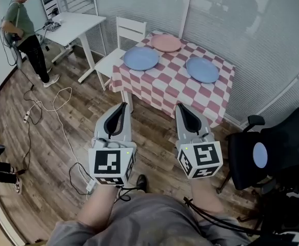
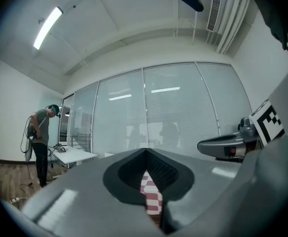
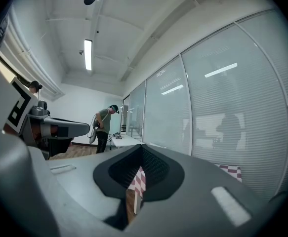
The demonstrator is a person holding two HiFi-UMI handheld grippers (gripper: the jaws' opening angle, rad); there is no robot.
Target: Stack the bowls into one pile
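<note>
Seen from above, a worktop [image 1: 177,78] covered by a red-and-white checked cloth [image 1: 154,94] stands in the upper middle of the frame. Three shallow bowls sit apart on it. A blue bowl [image 1: 141,58] is at the left, and a pink bowl [image 1: 165,43] is just behind it near the far edge. A second blue bowl [image 1: 202,69] is toward the right. None is stacked yet.

In the lower middle, the left hand-held gripper [image 1: 122,105] and the right hand-held gripper [image 1: 180,106] are held level and side by side. They point at the worktop from over the wooden floor [image 1: 62,152] and are well short of it. Each has its jaws pressed together and holds nothing. In each gripper view, only a sliver of checked cloth shows through the slot beneath the closed tips.

Several things could go wrong from here. The bowls look low and thin-rimmed, so a pinch on an edge may slip or tip the bowl. Jaws coming in too low could snag the cloth and drag every bowl with it. The left blue bowl lies near the front corner, beside a white chair [image 1: 122,40], and a nudge might send it off. Loose cables [image 1: 52,106] on the floor at left are a tripping risk.
</note>
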